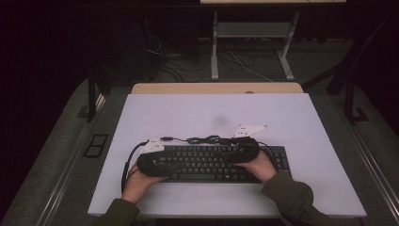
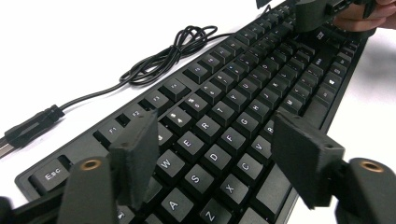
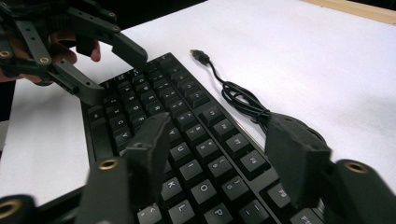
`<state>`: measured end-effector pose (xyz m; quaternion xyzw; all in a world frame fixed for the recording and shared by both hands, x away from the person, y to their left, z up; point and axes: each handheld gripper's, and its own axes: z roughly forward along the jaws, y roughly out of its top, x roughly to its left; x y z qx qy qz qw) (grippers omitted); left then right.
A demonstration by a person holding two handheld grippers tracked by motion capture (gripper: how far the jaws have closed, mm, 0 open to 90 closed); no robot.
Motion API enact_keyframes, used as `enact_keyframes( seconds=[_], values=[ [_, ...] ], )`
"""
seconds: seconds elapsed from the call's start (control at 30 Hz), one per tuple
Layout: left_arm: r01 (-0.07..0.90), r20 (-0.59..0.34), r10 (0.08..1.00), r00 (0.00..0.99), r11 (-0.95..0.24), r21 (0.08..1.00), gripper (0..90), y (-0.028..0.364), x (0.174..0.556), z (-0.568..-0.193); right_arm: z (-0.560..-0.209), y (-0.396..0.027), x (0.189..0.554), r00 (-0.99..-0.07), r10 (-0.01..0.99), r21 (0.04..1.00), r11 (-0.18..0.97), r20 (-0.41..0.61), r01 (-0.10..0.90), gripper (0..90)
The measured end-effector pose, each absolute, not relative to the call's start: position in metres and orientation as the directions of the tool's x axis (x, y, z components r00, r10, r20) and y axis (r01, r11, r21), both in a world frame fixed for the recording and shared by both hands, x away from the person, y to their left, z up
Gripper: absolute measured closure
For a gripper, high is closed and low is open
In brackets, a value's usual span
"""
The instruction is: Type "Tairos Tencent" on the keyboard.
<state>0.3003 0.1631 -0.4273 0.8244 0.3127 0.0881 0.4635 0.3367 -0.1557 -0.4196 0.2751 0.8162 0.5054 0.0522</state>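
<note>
both my hand-held grippers, left [image 2: 215, 154] and right [image 3: 219, 154], hover over the keyboard [image 1: 207, 162], jaws apart, nothing clamped.

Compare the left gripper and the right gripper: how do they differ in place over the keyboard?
The left gripper hovers above the Esc, W and A end of the keyboard, whereas the right gripper hovers above the O, L and P keys. The left gripper sits by the plug end of the cable, the right gripper by the coiled part. Both have black jaws standing apart, with no key pinched between them.
</note>
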Motion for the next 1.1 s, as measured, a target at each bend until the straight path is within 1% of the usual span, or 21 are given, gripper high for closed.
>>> enact_keyframes(
  seconds=[0.1,0.23,0.33,0.53,0.57,0.7,0.73,1.1],
  values=[
    [0.431,-0.141,0.6,0.787,-0.373,0.821,22.4,0.16,0.3,-0.428,-0.421,-0.154,0.337,-0.858,0.473,0.85,0.353,0.199,0.392,51.8],
    [0.437,-0.152,0.604,0.782,-0.359,0.825,14.5,0.159,0.301,-0.43,-0.423,-0.152,0.338,-0.863,0.456,0.843,0.358,0.218,0.402,58.1],
    [0.436,-0.15,0.606,0.781,-0.357,0.826,11.7,0.159,0.301,-0.43,-0.424,-0.152,0.338,-0.865,0.455,0.84,0.368,0.213,0.4,63.2],
    [0.441,-0.152,0.613,0.775,-0.352,0.826,1.4,0.157,0.302,-0.431,-0.425,-0.149,0.337,-0.869,0.445,0.829,0.387,0.215,0.403,73.9],
    [0.44,-0.151,0.614,0.775,-0.352,0.826,0.2,0.156,0.302,-0.431,-0.426,-0.148,0.337,-0.871,0.442,0.827,0.392,0.215,0.403,76.0],
    [0.444,-0.154,0.614,0.774,-0.353,0.824,0.0,0.155,0.302,-0.43,-0.427,-0.146,0.336,-0.874,0.435,0.82,0.406,0.215,0.404,86.9],
    [0.446,-0.155,0.616,0.773,-0.352,0.823,0.0,0.155,0.302,-0.43,-0.427,-0.146,0.335,-0.875,0.433,0.818,0.409,0.216,0.405,88.3],
    [0.445,-0.155,0.6,0.785,-0.372,0.815,0.0,0.152,0.302,-0.433,-0.434,-0.137,0.336,-0.881,0.431,0.791,0.461,0.196,0.402,89.3]
  ],
)
